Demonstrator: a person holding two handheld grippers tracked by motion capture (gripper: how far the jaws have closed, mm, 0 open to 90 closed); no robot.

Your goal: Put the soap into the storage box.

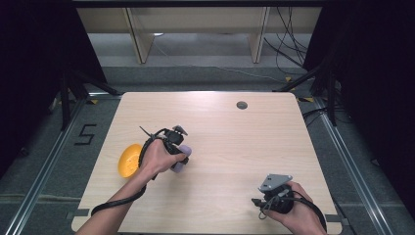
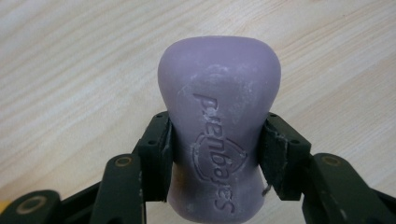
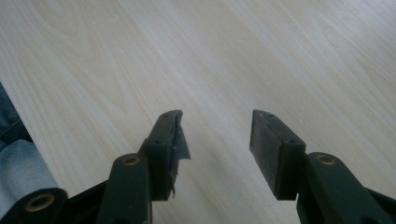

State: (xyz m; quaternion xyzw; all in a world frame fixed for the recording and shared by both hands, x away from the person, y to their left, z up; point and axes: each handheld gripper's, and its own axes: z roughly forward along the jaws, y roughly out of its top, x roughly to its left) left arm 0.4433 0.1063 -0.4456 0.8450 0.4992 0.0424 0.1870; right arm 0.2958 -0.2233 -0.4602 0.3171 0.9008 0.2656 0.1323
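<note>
A purple bar of soap (image 2: 219, 135) with an embossed logo sits pinched at its narrow waist between the two black pads of my left gripper (image 2: 217, 156), which is shut on it. From above, the soap (image 1: 182, 157) pokes out past the left hand, just over the wooden table (image 1: 230, 142), with the left gripper (image 1: 177, 152) around it. A yellow bowl (image 1: 129, 159) lies tipped at the table's left edge, right beside that hand. My right gripper (image 1: 256, 202) rests near the front right corner; its jaws (image 3: 215, 140) stand apart over bare wood with nothing between them.
A small dark round grommet (image 1: 242, 105) sits near the table's far edge. Black cables trail from both grippers over the front edge. Wooden frame legs and loose cables stand on the floor behind the table.
</note>
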